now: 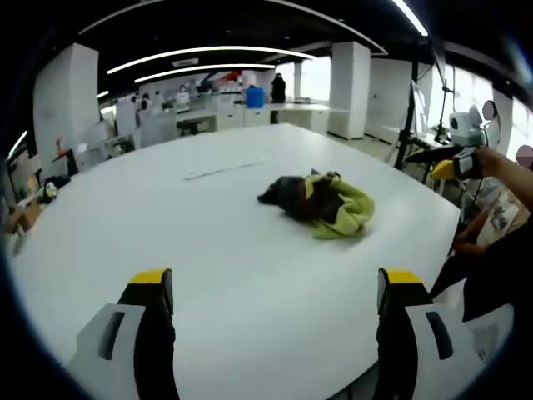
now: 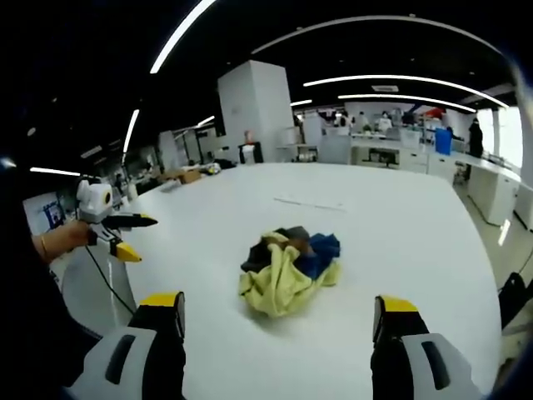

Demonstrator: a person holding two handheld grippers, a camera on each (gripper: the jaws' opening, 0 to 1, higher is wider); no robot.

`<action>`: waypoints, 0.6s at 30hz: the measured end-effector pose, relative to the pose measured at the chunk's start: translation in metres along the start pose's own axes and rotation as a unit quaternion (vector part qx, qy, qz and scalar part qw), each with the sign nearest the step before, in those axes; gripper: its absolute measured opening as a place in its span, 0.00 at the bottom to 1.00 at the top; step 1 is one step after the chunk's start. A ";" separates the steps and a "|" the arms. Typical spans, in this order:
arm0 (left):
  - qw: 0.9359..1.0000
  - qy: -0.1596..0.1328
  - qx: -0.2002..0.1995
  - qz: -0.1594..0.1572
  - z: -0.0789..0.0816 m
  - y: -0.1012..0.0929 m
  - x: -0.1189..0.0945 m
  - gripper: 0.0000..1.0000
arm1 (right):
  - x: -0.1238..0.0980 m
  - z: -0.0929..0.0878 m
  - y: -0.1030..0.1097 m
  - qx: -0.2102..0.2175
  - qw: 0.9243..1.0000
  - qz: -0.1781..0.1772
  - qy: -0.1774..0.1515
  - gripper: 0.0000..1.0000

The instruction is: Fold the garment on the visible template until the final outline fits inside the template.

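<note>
Your left gripper point(image 1: 276, 287) has its two yellow-tipped, black-and-grey jaws rising from the bottom of the left gripper view, spread wide with nothing between them but bare tabletop. Ahead of those jaws and a little toward the right one lies the garment point(image 1: 321, 203), a crumpled heap of yellow-green and dark fabric, well apart from the tips. It rests on the large white table point(image 1: 166, 225). Beyond the heap, farther from you, a thin pale strip point(image 1: 226, 169) lies flat on the table surface. At the right edge of that view your other gripper point(image 1: 454, 158) comes in, held in a hand off the table's edge; its jaws stand apart.

Your right gripper point(image 2: 279, 317) shows the same stance in the right gripper view: both yellow-tipped jaws wide open and empty, hovering over the white table point(image 2: 400, 242). The garment point(image 2: 288, 268) sits straight ahead between the lines of the two jaws, bunched up, with yellow-green cloth nearest you and dark and blue folds behind it. It is close to the tips but not touching them. The thin pale strip point(image 2: 310, 203) lies beyond the heap. To the left of your left jaw in this view, the left gripper point(image 2: 133, 237) is held by a hand point(image 2: 67, 237) off the table's near edge, its jaws parted, well apart from the garment.
</note>
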State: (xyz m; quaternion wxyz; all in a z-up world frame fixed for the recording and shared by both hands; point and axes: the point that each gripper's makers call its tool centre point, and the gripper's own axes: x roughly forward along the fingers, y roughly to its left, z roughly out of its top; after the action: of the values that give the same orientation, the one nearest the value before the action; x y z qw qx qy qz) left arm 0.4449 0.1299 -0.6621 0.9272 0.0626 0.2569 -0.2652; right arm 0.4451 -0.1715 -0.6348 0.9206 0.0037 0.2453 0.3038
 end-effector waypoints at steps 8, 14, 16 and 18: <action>1.000 -0.002 -0.003 -0.002 0.001 0.000 0.000 0.97 | 0.000 -0.002 0.000 0.000 1.000 0.002 0.001 0.91; 1.000 0.001 0.002 -0.009 0.000 0.000 0.002 0.95 | 0.003 0.001 -0.001 0.000 1.000 0.006 -0.008 0.88; 1.000 0.000 0.004 -0.011 0.002 0.001 0.004 0.94 | 0.004 0.002 -0.001 0.000 1.000 0.009 -0.008 0.88; 1.000 0.000 0.005 -0.012 0.003 0.001 0.007 0.92 | 0.006 0.003 -0.002 -0.002 1.000 0.010 -0.008 0.87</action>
State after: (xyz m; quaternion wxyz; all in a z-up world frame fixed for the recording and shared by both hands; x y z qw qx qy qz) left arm 0.4519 0.1271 -0.6634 0.9238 0.0643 0.2562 -0.2772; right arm 0.4517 -0.1696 -0.6353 0.9193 0.0065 0.2371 0.3140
